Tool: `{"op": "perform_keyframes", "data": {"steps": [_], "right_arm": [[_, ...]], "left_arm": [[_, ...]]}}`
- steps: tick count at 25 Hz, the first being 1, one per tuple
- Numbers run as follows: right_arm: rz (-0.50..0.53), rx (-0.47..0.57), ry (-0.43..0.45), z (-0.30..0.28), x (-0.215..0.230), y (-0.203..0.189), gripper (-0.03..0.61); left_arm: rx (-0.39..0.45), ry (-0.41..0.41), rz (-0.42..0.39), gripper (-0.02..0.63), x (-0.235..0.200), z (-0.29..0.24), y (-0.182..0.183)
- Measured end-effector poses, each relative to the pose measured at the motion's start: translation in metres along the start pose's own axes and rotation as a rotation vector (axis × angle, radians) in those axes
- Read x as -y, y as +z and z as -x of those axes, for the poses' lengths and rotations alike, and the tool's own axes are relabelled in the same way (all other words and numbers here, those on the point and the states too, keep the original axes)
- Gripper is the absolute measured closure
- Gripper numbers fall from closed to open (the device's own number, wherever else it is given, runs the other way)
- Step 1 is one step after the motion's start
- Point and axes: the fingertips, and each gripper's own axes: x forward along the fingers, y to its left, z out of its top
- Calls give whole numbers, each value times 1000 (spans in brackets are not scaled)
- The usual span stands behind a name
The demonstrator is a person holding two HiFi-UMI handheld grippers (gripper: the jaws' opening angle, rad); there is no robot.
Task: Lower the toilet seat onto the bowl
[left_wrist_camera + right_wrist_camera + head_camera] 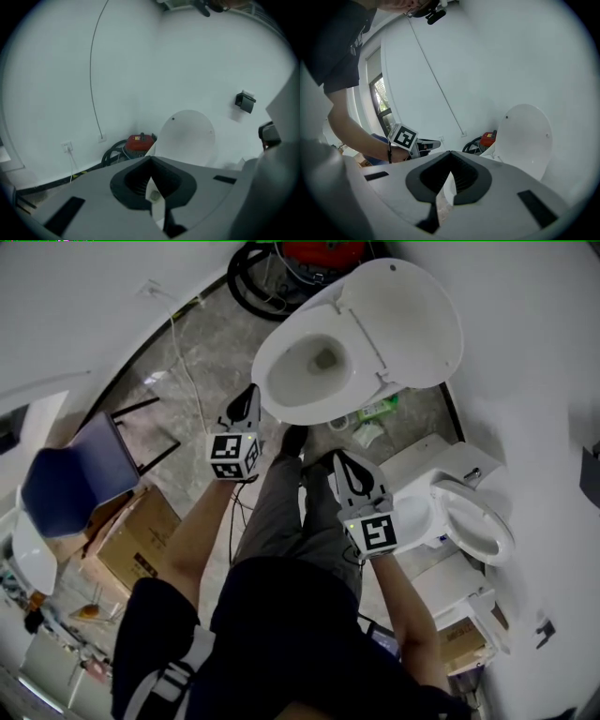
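Note:
The white toilet bowl (309, 367) stands open ahead of me, and the seat and lid (408, 320) lean back together against the wall. In the gripper views that raised part is a white oval (187, 136) (525, 136). My left gripper (250, 395) is shut and empty. Its tips hover close to the bowl's near left rim, apart from the seat. In its own view the left gripper's jaws (151, 159) meet at the tip. My right gripper (340, 460) is lower, in front of the bowl. It is shut on nothing, and the right gripper's jaws (450, 153) meet the same way.
A second toilet (469, 521) stands close on the right. Behind the bowl are a red vacuum cleaner (323, 251) and its black hose (248, 287). A blue chair (75, 474) and a cardboard box (136, 540) are at the left. A thin cable (93, 70) runs down the white wall.

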Motion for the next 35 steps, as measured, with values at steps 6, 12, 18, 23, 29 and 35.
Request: {"op": "perform_keyframes", "data": {"steps": [6,12,18,23,29,35], "right_arm": [[21,88,-71,31,4,36,558],[47,165,-134,68,9,71,558],[53,236,-199,104,14,99,558],[65,269,-244,131,16,115,558],[75,328,-311,169,21,135,558],[87,381,-373,206,25,156,558]], "left_arm": [[132,-49,-96,589,37,33,72],[242,-99,-152,589,75,68,127],[333,-143,-223,589,108,102,173],[382,-185,-270,589,133,127,200],[432,-226,-336,589,164,159,226],[484,-258,-369,590,187,188,252]]}}
